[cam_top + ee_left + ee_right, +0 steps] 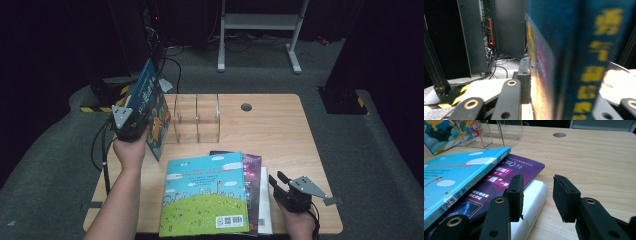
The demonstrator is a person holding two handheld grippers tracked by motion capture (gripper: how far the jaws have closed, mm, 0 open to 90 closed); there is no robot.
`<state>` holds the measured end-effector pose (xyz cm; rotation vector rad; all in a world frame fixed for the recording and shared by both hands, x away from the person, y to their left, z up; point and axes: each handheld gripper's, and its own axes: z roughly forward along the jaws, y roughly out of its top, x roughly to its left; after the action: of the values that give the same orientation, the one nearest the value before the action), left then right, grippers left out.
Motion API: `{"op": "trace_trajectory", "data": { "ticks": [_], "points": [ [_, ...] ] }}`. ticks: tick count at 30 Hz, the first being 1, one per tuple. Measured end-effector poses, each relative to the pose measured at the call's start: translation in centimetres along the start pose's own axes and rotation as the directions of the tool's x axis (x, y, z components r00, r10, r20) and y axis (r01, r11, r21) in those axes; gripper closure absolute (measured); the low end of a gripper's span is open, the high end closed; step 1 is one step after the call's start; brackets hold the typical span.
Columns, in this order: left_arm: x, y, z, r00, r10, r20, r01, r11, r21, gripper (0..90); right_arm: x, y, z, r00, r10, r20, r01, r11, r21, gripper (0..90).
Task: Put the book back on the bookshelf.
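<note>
My left gripper is shut on a dark blue picture book and holds it upright above the table's left rear, just left of a clear plastic divider rack. In the left gripper view the blue book stands blurred between the jaws. A light blue book tops a stack at the front, over a purple book and a white book. My right gripper is open at the stack's right edge; its jaws straddle the white book's spine edge without touching.
The wooden table has a round cable hole at the back. Bare wood lies to the right of the stack. Beyond the table stand a white frame, cables and dark cabinets on grey floor.
</note>
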<state>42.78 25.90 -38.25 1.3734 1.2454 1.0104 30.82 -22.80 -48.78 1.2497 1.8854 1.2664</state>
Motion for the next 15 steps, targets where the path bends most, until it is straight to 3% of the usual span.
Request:
{"op": "trace_trajectory", "data": {
  "ticks": [15],
  "points": [
    [-0.24,-0.45,-0.58,0.9988,-0.009,0.049,0.007,0.9995,0.030,55.2,0.20,-0.06,0.13,1.0000,0.000,-0.004,0.000,1.000,0.006,59.8]
  ]
}}
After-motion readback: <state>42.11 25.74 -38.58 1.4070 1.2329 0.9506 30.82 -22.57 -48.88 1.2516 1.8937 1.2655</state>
